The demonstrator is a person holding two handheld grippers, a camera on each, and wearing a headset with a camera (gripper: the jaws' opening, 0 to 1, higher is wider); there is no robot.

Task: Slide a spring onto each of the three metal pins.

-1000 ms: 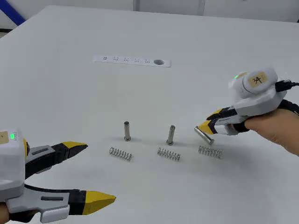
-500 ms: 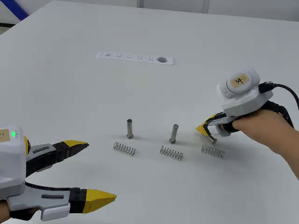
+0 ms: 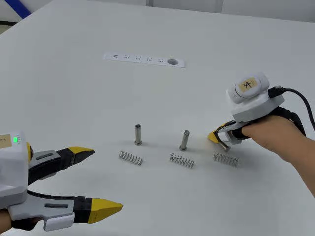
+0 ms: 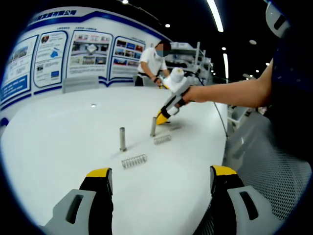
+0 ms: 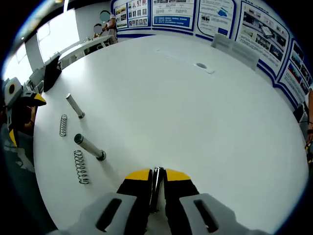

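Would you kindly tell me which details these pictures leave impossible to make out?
Right gripper view: shut jaws hide the length of the third pin.
Head view: the right gripper covers its lower end, so contact with the table is unclear.
Head view: markings on the power strip are too small.
Left gripper view: text on the wall posters is too small.
Head view: the left gripper is cut off by the lower left edge.
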